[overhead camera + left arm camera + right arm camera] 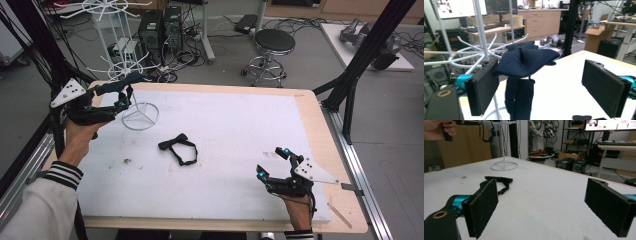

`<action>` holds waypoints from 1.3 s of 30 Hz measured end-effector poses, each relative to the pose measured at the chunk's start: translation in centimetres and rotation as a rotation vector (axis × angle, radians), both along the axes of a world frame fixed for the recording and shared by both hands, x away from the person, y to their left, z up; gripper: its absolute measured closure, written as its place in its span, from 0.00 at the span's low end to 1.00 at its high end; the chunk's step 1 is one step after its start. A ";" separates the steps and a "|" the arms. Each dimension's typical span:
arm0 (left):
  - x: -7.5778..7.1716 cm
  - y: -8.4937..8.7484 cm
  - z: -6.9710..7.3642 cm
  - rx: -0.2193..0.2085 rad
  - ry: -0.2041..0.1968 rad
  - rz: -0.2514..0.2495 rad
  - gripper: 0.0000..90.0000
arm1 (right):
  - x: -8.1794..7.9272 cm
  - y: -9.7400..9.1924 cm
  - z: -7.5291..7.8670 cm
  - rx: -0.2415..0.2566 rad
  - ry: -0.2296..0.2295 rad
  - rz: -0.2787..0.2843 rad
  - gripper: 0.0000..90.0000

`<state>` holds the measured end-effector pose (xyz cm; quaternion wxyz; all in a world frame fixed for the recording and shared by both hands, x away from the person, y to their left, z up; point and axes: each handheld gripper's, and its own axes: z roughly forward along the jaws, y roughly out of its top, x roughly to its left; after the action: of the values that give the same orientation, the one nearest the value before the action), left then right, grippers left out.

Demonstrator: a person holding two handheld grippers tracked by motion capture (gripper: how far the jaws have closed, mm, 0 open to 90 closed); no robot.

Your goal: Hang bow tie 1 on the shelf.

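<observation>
White desk (pixel 225 125): left gripper (pixel 117 97) jaws spread around a navy bow tie (pixel 526 61) on the wire rack (pixel 137 112); right gripper (pixel 274 162), far from the rack, jaws spread, nothing between.

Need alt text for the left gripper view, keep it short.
A dark blue bow tie hangs on an arm of a white wire rack, between the open jaws of the left gripper, with its strap dangling above the white table.
</observation>
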<state>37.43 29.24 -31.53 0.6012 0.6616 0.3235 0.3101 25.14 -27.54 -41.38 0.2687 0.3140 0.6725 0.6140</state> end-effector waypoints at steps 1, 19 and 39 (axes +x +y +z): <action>-0.1 0.1 0.0 0.003 -0.002 0.004 0.16 | 0.1 0.0 0.0 -0.001 -0.004 -0.003 0.12; -4.4 1.4 -0.7 0.001 -0.077 0.027 0.15 | 0.5 -0.3 -1.8 0.032 -0.028 -0.080 0.12; -8.5 1.4 -3.8 -0.044 -0.127 0.018 0.15 | 0.3 0.2 -3.0 0.038 -0.059 -0.144 0.12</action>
<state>28.96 30.60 -35.37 0.6322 0.6243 0.2973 0.3495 25.46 -27.33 -44.34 0.3260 0.3481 0.6282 0.6147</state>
